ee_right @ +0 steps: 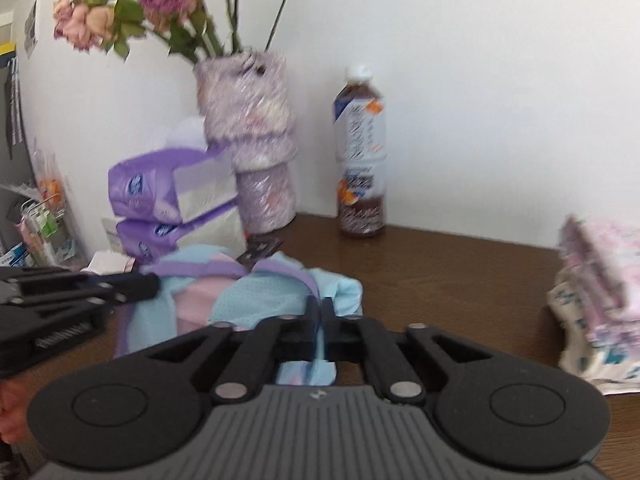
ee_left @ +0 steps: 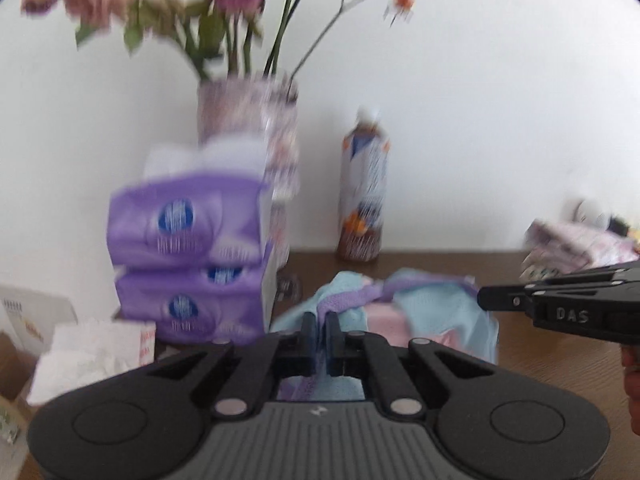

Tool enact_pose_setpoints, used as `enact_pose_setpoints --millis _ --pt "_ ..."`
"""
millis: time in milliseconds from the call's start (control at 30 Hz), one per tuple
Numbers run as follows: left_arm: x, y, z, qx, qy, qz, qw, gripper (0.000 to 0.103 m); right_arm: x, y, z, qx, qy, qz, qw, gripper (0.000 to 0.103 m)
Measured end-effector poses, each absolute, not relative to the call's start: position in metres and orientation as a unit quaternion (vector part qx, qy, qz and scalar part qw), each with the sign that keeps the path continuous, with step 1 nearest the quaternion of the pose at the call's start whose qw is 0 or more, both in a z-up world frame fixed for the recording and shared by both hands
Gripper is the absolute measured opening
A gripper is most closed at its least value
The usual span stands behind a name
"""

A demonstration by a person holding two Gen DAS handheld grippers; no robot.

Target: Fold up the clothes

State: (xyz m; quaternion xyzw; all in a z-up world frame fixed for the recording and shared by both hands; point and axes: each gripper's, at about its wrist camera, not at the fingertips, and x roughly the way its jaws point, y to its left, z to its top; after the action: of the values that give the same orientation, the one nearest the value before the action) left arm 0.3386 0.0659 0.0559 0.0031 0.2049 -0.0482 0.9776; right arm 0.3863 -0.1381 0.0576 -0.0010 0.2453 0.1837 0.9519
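A small garment (ee_left: 436, 312) in light blue, pink and purple lies bunched on the brown table (ee_left: 540, 344). My left gripper (ee_left: 320, 322) is shut on its purple-trimmed edge, with cloth pinched between the fingers. In the right wrist view the same garment (ee_right: 256, 300) spreads ahead, and my right gripper (ee_right: 320, 308) is shut on another light blue edge of it. The right gripper (ee_left: 492, 300) shows at the right of the left wrist view, and the left gripper (ee_right: 148, 284) at the left of the right wrist view. Both views are blurred.
Two stacked purple tissue packs (ee_left: 188, 264) and a wrapped vase of wilted flowers (ee_left: 248, 120) stand at the back left by the wall. A drink bottle (ee_right: 360, 152) stands behind the garment. A pile of folded patterned cloth (ee_right: 600, 300) lies at the right. A carton with white paper (ee_left: 80, 356) is at left.
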Motion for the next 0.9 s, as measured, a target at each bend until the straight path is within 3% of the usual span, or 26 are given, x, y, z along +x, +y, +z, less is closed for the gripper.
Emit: enact_pose_setpoints --millis 700,767,900 --pt "0.137 0.011 0.22 -0.014 0.01 -0.096 0.995 0.003 0.166 -0.28 0.246 0.02 0.027 0.099 0.995 0.0" --pt "0.121 0.006 0.234 -0.013 0.0 -0.102 0.995 0.003 0.15 -0.284 0.255 0.015 0.019 0.1 0.995 0.0" --pt "0.096 -0.007 0.242 -0.006 0.004 -0.118 0.993 0.003 0.132 -0.275 0.238 -0.001 0.077 0.158 0.984 0.0"
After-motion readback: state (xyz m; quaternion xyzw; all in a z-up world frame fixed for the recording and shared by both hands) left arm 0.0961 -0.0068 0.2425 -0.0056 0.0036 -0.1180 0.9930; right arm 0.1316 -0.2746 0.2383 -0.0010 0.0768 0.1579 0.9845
